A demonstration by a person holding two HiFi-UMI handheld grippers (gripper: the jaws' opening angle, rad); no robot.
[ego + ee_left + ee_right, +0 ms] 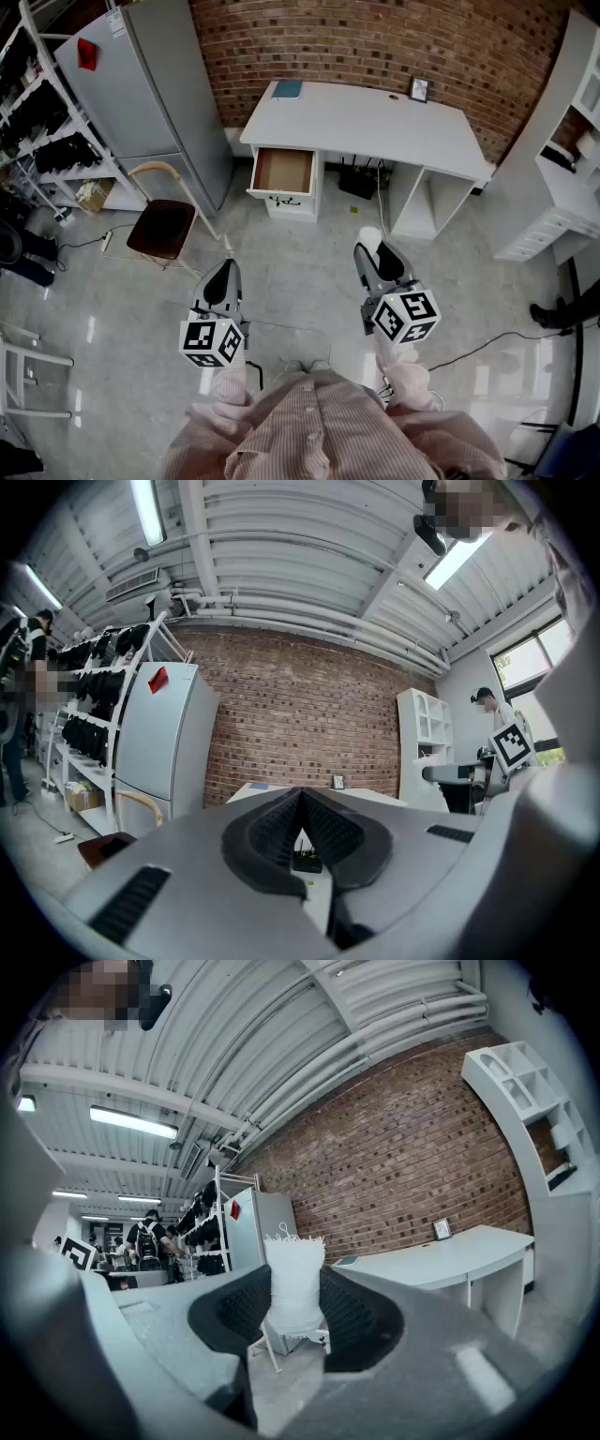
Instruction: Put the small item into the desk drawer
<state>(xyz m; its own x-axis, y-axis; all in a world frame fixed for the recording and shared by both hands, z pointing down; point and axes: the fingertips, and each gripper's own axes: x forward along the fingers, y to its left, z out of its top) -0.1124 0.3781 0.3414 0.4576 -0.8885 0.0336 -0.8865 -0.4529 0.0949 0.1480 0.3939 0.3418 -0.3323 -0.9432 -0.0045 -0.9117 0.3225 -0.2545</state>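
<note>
White and soft-looking, the small item (294,1283) sits between the jaws of the right gripper (374,255). The jaws stand wide but press on it from both sides, so it is held. The left gripper (302,819) has its jaws pushed together with nothing in them. Both grippers point level over the shiny floor (309,277), well apart from the white desk (375,122) by the far brick wall. The drawer (283,172) is already pulled out at the desk's left end, and it looks empty inside. To do this step well, I think the person should walk forward and a little left with a steady squeeze, so the little bag does not slip. It should come right over the middle of the drawer and go down past the front wall before the jaws let go (a drop from high up might bounce it out). There is lots of open floor between the person and the desk. The chair (161,225) stands on the left, near the drawer, with the grey fridge (155,84) behind it, so that side is tighter. A white shelf unit (562,187) stands far off on the right, out of the way. The drawer's thin walls are the edges to miss.
</note>
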